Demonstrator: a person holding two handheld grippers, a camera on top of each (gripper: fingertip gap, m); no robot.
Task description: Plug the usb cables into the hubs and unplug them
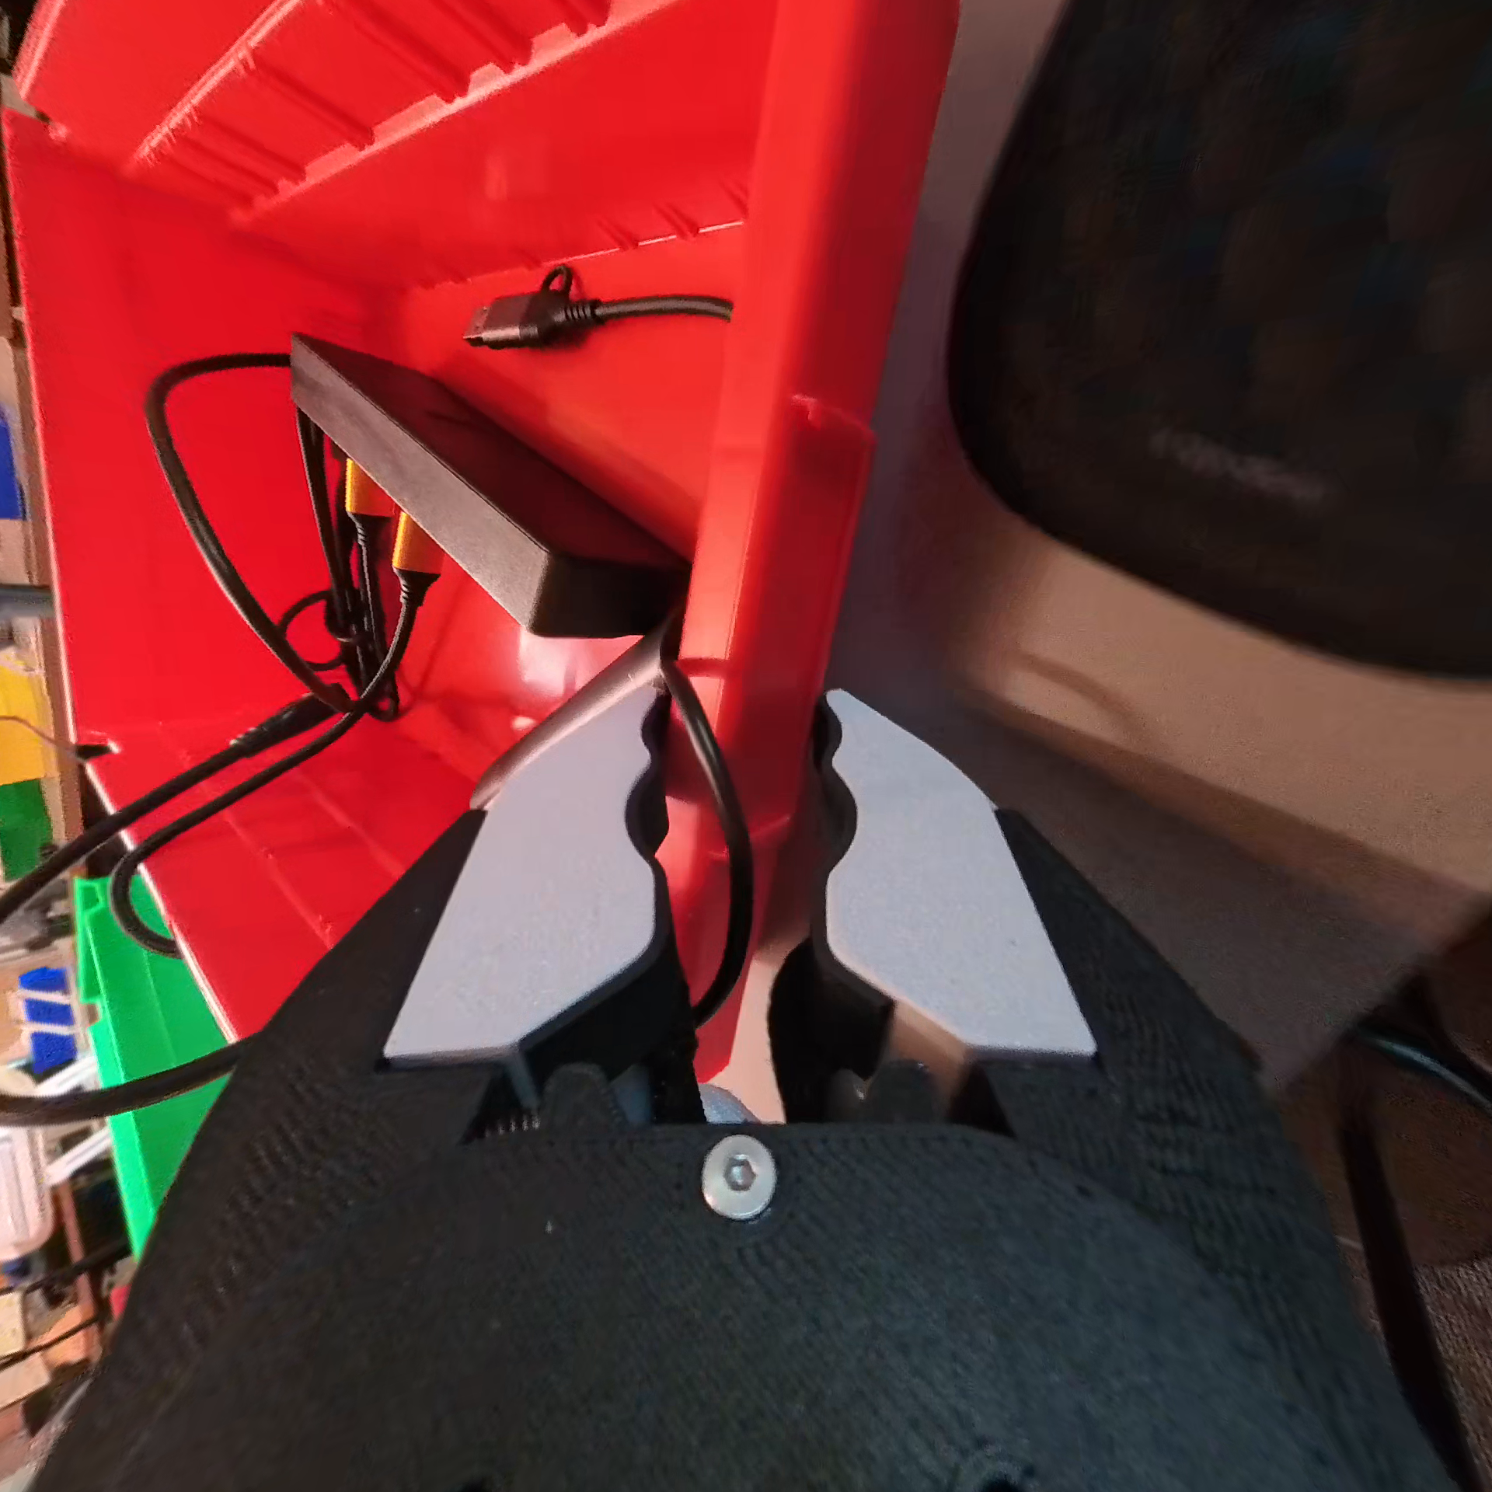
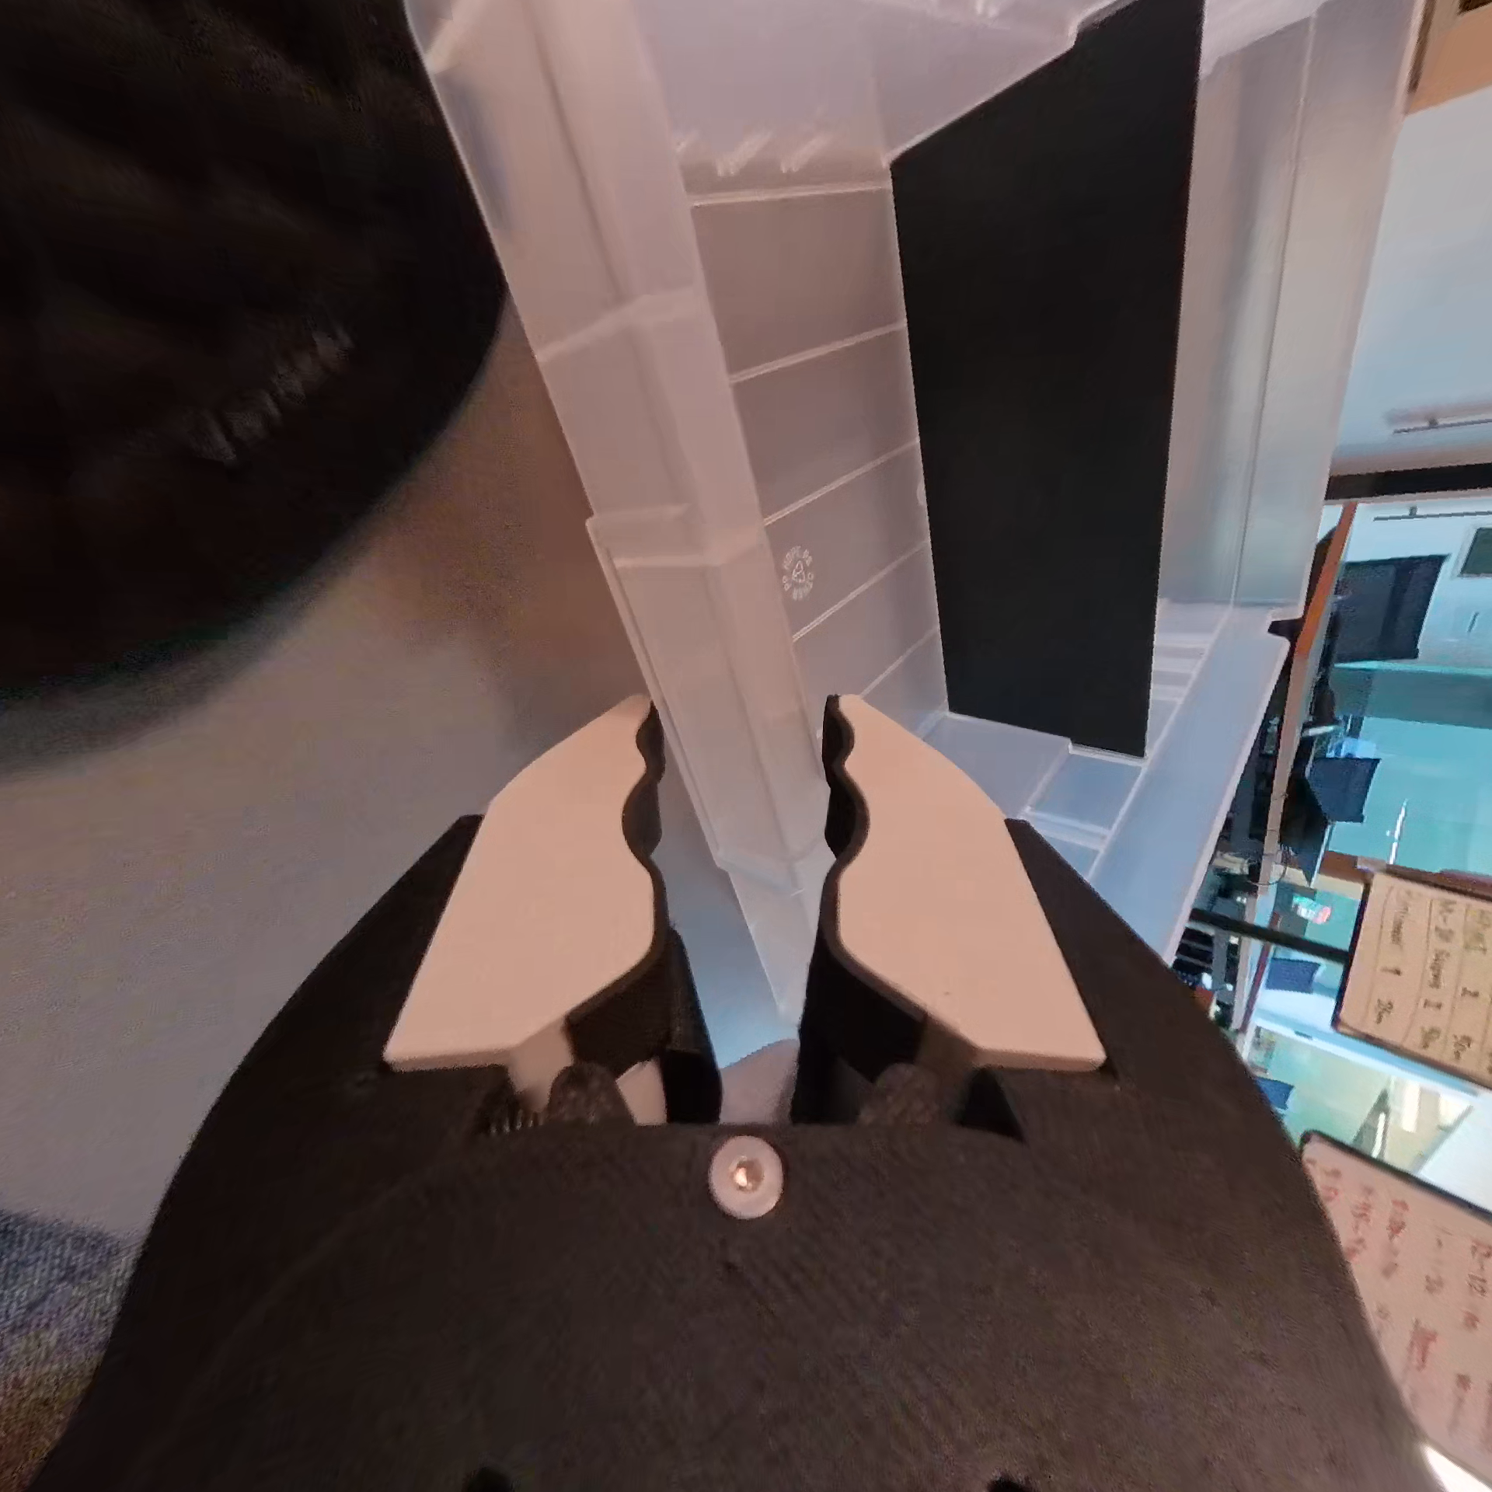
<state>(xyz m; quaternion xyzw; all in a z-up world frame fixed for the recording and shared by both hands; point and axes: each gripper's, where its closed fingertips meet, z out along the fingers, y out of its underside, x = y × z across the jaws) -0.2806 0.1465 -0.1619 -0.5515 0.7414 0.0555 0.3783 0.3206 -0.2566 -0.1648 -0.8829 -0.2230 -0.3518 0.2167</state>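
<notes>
A workshop or lab storeroom: stacked coloured plastic bins (image 1: 121, 1009) fill shelving at the far left, and cardboard boxes (image 2: 1413, 977) sit at the right.

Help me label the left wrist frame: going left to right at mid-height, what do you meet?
Green bin → orange-collared plugs → black hub → red bin's side wall → dark blurred shape.

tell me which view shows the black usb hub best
The left wrist view. The black usb hub sits inside the red bin with orange-collared plugs in its side, just beyond the left claw. The right wrist view shows none of it, only the right claw around a clear bin's wall.
</notes>
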